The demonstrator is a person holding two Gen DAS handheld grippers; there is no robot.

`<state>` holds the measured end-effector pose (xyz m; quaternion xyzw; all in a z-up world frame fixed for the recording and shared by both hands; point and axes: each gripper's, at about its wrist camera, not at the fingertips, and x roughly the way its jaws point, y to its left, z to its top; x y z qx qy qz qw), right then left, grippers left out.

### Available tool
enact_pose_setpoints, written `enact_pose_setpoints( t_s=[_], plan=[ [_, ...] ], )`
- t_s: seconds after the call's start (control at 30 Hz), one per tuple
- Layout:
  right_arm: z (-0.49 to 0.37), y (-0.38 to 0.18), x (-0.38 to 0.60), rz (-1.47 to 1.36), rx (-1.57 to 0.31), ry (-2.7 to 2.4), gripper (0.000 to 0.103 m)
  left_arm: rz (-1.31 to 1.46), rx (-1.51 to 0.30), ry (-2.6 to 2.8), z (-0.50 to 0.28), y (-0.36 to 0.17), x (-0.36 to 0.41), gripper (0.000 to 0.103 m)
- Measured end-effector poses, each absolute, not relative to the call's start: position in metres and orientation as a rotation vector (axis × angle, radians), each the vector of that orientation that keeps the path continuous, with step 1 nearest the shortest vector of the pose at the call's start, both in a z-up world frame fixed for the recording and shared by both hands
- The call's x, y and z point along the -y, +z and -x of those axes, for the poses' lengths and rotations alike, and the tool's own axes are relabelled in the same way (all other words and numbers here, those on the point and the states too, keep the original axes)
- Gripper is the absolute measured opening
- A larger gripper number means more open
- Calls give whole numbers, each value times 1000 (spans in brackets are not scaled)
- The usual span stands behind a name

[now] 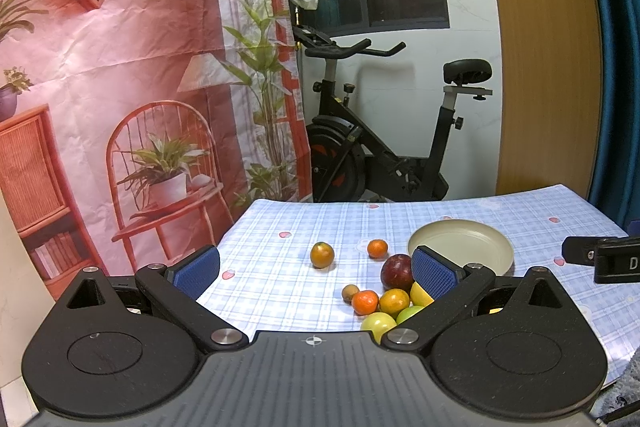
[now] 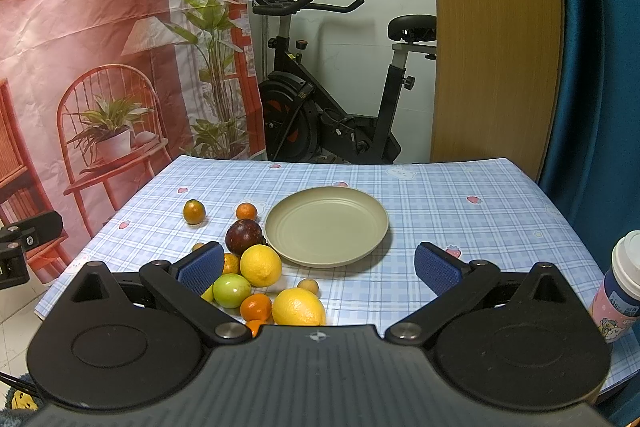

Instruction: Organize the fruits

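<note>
Currently both grippers spread wide, empty | fruits [image 2: 260,265] beside right gripper [image 2: 320,263] left finger

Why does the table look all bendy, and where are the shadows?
Right wrist view: the fisheye lens curves the table edges, and the plate casts a dark shadow toward its right. Left wrist view: the same bending, with sharp fruit and small shadows under it.

From my right wrist view: plate [image 2: 326,230] at mid-worktop [image 2: 460,195]; fruit cluster [image 2: 260,283] just left and nearer; two fruits [image 2: 194,211] lie apart, far left; cup [image 2: 622,287] at near right edge.
</note>
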<state>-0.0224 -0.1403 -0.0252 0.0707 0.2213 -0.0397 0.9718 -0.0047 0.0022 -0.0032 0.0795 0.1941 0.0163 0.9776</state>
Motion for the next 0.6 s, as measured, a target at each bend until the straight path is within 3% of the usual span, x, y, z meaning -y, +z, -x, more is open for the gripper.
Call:
enact_pose_setpoints(
  t_s=[0.37,0.6],
  plan=[
    [5,-27,159,-188,-363,-1,103,-216,-366,81,-13,-2,-5,103],
    [-23,-37,180,-269,-196,63,103,-254,-349,67,-35,-7,-2,103]
  ],
)
